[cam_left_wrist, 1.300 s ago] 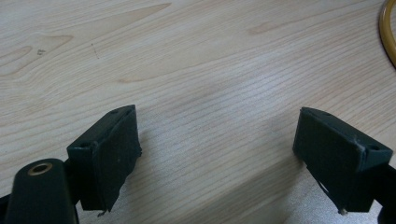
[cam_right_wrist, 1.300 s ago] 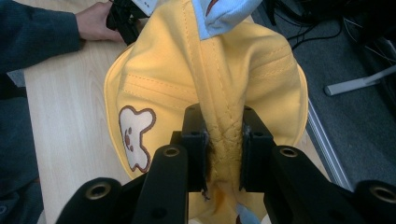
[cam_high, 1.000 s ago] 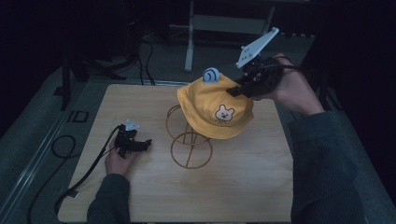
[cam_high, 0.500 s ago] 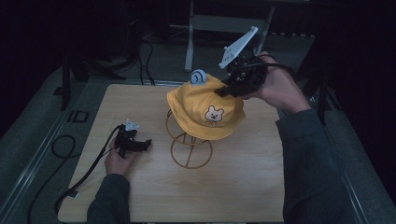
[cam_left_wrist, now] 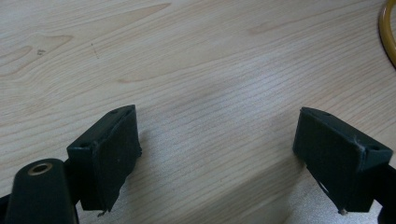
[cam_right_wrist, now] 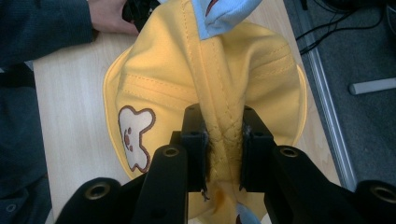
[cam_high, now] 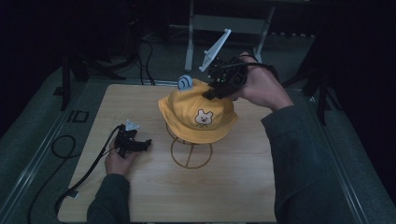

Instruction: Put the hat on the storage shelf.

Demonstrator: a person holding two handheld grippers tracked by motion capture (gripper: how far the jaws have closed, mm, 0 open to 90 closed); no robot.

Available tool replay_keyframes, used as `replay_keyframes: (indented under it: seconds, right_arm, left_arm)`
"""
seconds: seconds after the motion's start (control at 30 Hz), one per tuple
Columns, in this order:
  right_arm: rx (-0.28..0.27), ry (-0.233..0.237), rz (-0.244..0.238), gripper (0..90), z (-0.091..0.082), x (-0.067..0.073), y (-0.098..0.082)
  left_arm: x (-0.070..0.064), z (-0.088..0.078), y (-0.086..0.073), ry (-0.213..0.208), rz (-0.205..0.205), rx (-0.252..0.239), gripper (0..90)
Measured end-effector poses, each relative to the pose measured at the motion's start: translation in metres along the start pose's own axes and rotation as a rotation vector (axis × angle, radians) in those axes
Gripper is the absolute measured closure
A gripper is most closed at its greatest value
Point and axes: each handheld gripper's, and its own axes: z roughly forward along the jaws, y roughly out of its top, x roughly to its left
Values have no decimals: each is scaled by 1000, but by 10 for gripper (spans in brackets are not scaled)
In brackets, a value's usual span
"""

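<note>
Hat: we see a yellow cloth bucket hat with an embroidered bear face (cam_high: 198,109) sitting over the top of a round gold wire stand (cam_high: 190,151) near the middle of the pale wooden table (cam_high: 233,186).
Right claw: our right gripper (cam_high: 215,91) is pinching a raised fold of the hat's crown; in the right gripper view the fabric ridge (cam_right_wrist: 223,135) is squeezed between both jaws.
Left claw: our left gripper (cam_high: 140,143) rests low over the table, left of the stand, jaws spread wide with bare wood between them.
Step in hand: we judge we are settling the hat on the stand, or lifting it off; we cannot tell which.
Doing it well: we should keep the pinch centred on the crown seam, move straight along the stand's axis so the brim does not snag the wire, and steady the ring base if it tips.
</note>
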Motion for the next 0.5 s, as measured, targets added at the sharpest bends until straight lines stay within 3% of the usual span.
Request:
replay_keyframes:
  seconds: [0.5]
  right_arm:
    - [50,12,-5,742,31,1,16]
  left_arm:
    - [0,0,0,-2,1,4,143]
